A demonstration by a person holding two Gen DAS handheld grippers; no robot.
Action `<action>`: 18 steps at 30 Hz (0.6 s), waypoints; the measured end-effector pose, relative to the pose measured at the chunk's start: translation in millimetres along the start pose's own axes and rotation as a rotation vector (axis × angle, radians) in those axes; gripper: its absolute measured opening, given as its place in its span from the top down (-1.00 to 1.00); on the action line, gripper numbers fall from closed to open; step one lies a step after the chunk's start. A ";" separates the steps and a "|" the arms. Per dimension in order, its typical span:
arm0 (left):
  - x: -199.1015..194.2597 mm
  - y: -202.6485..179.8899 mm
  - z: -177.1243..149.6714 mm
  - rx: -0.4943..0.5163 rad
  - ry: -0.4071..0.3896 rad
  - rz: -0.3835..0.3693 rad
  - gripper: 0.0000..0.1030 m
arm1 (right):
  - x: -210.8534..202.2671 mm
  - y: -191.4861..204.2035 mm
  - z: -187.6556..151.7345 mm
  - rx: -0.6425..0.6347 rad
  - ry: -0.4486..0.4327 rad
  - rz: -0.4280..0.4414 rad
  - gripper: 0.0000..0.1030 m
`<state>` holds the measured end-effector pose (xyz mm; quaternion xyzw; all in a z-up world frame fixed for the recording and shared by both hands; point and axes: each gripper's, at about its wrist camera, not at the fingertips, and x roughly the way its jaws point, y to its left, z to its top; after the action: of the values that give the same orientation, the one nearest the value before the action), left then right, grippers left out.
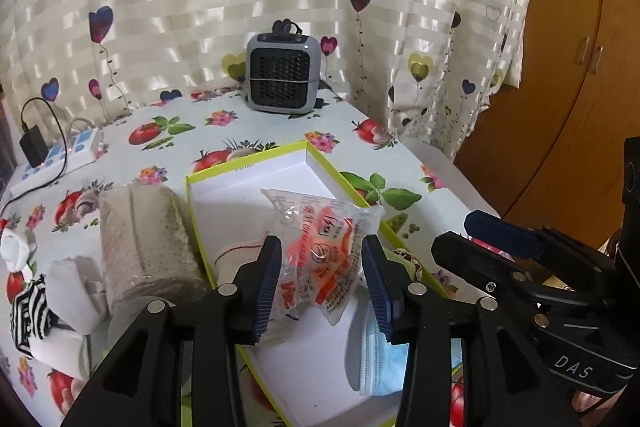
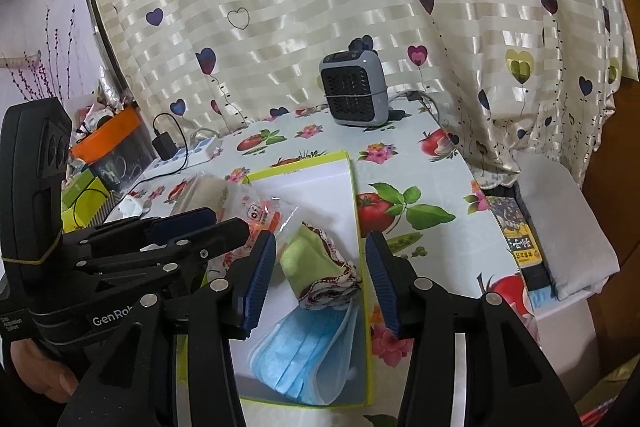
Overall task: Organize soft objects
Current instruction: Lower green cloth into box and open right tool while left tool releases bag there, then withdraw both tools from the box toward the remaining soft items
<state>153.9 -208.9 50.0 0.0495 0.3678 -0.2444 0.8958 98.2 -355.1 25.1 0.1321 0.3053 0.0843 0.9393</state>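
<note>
Covering the desk [image 1: 248,131] is a fruit-print cloth, and on it, toward the near edge, sits the open white box with the lime-green rim [image 1: 248,163], which is where the soft things are being gathered.

Outside the box, just beside its left wall in the left wrist view, stands a beige roll of bandage [image 1: 144,239], upright and touching or nearly touching the rim; further left lie white and striped cloth pieces [image 1: 60,291]. These still look to need packing, and the left hand is the nearer one to them.

Inside the box lie a stack of blue face masks [image 2: 304,351], a folded green cloth with a patterned border [image 2: 320,267], and a clear packet with orange print [image 1: 320,251].

The packet's long axis runs roughly away from the camera, in line with the left tongs [image 1: 320,283]. Those tongs stand half open with the packet between the pads but not visibly pinched, so it looks let go. The right tongs [image 2: 320,279] are wide, hanging over the green cloth without touching it. My guess is the bandage roll comes next, to the left of the left tongs.
</note>
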 end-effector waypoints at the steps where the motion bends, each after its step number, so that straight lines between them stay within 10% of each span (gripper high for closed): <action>1: -2.0 -1.0 -0.4 0.001 -0.003 0.000 0.21 | -2.1 0.9 -0.3 -0.002 -0.004 0.000 0.07; 18: -66.8 -2.1 -18.1 -0.014 -0.098 -0.002 0.21 | -46.5 33.2 -8.2 -0.071 -0.082 0.082 0.06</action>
<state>100.6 -179.0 82.7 0.0307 0.3251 -0.2447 0.9130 53.6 -333.0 54.3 0.1147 0.2579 0.1280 0.9508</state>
